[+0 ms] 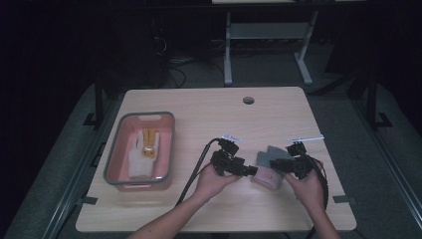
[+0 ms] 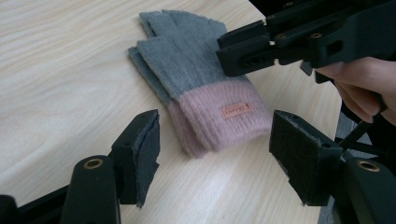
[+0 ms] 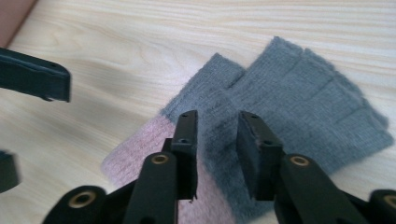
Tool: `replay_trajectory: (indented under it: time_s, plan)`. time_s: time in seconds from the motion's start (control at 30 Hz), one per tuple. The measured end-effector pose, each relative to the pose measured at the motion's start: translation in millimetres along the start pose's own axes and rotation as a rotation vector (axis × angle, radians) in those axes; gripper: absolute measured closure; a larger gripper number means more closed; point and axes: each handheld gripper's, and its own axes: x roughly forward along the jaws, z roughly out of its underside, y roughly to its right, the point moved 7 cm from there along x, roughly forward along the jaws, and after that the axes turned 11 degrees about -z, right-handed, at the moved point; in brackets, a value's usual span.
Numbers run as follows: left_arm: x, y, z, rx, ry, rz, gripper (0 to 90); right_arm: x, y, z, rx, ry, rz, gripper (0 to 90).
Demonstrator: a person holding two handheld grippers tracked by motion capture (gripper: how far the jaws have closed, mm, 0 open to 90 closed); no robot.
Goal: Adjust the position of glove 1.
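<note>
A pair of knitted fingerless gloves [image 1: 267, 166], grey with pink cuffs, lies stacked flat on the wooden table [image 1: 209, 114], right of centre. In the left gripper view the pink cuff [image 2: 219, 116] carries a small label. My left gripper [image 2: 217, 140] is open; its jaws stand wide on either side of the cuff end without touching it. From the right, my right gripper [image 3: 217, 135] hovers low over the grey part [image 3: 299, 102]. Its jaws stand a narrow gap apart, with grey knit showing between them and neither pad pressing on it. From above, the left gripper [image 1: 251, 171] and right gripper [image 1: 275, 163] face each other across the gloves.
A pink bin with a grey rim [image 1: 119, 144] stands at the table's left, holding a white and yellow glove [image 1: 143, 149]. A round cable hole [image 1: 248, 100] is near the far edge. Cables trail from both grippers toward the front edge.
</note>
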Motion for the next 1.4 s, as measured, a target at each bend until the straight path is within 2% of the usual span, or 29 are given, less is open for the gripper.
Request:
replay_trajectory:
  time_s: [0.23,0.3,0.4,0.5,0.67,0.77,1.03,1.4]
  plan:
    - [14.5,-0.4,0.5,-0.014,-0.021,-0.003,36.8,-11.1,10.9,10.0,0.062,0.042,-0.043,55.0]
    - [19.5,-0.2,0.3,-0.027,-0.026,0.008,37.7,-14.7,14.4,12.6,0.087,0.065,-0.057,53.9]
    - [25.7,2.4,0.0,-0.055,-0.038,0.031,39.8,-17.1,19.0,15.4,0.095,0.085,-0.077,51.7]
    - [31.2,5.5,-0.1,-0.053,-0.046,0.036,41.8,-17.9,21.4,18.6,0.112,0.088,-0.086,49.8]
    - [40.3,6.8,0.5,-0.079,-0.062,0.042,42.4,-15.8,26.5,24.3,0.142,0.086,-0.101,47.8]
    - [45.0,8.9,2.0,-0.08,-0.072,0.045,42.5,-14.5,29.2,27.0,0.149,0.09,-0.1,46.9]
    - [52.5,7.6,5.0,-0.083,-0.091,0.019,46.1,-14.3,34.9,31.5,0.197,0.116,-0.117,46.0]
    - [56.2,5.8,8.2,-0.074,-0.107,0.005,48.8,-6.3,42.7,36.8,0.261,0.113,-0.137,46.5]
